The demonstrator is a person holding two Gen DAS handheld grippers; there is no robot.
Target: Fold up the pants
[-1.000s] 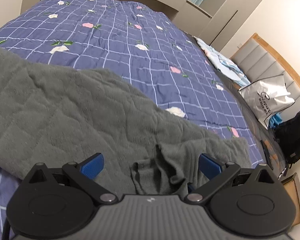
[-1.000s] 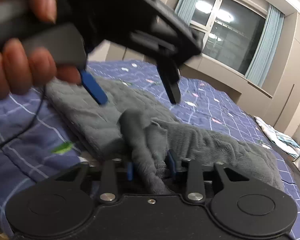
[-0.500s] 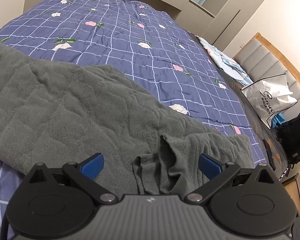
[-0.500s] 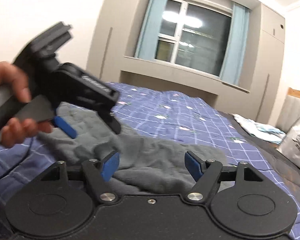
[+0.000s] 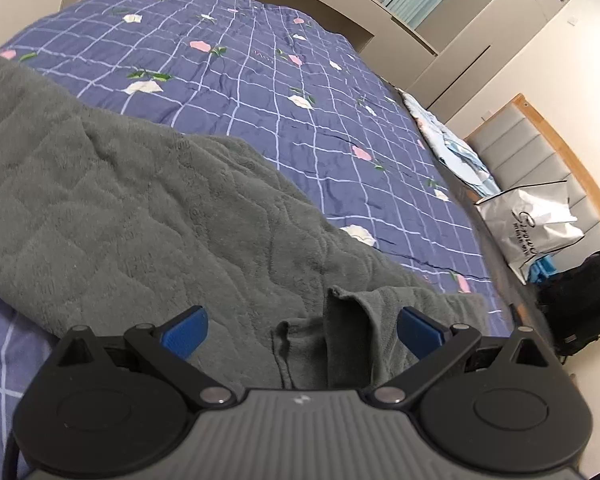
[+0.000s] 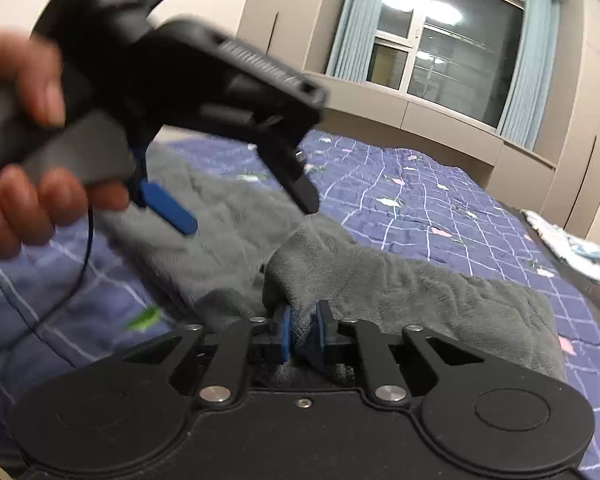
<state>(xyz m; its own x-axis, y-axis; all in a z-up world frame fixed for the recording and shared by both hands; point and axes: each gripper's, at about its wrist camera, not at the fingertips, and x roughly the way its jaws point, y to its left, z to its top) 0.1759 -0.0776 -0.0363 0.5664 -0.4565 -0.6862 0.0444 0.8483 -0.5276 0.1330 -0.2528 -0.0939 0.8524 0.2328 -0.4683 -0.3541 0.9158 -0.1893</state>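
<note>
The right gripper [image 6: 302, 330] pinches the gray fleece pants [image 6: 400, 280]. The left gripper [image 5: 300, 326] hangs wide over a bunched edge; it should grab there, then both lift together.

The pants [image 5: 148, 216] are plain grey-green fleece. The bedspread [image 5: 284, 92], at twelve o'clock from them, is violet-blue with a pale grid and pink and white flowers. Both claws are black with blue pads [image 5: 184, 332]. At three o'clock, a white bag [image 5: 536, 220] carries dark lettering.
</note>
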